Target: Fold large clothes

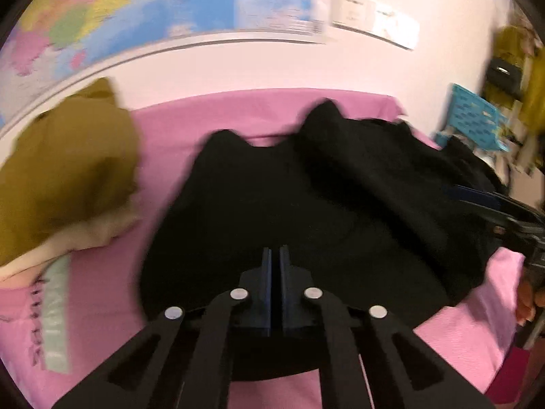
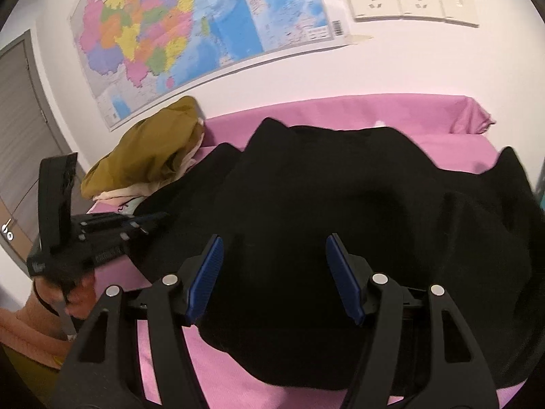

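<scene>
Left wrist view motion-blurred, right wrist view sharp; both warm-lit, pink-tinted, with fisheye-curved, dark-cornered edges.

Left wrist view smeared by motion: the wall map (image 1: 143, 10) and the clutter by the blue crate (image 1: 477, 116) are unreadable. Whether the closed left tool (image 1: 275, 255) pinches the black garment (image 1: 306, 197) cannot be told. The olive garment (image 1: 64, 177) is cut off at the left edge. In the right wrist view the black garment runs beyond the right edge.

Black tool (image 2: 274, 272), blue ribbed pads (image 2: 207, 277)
</scene>
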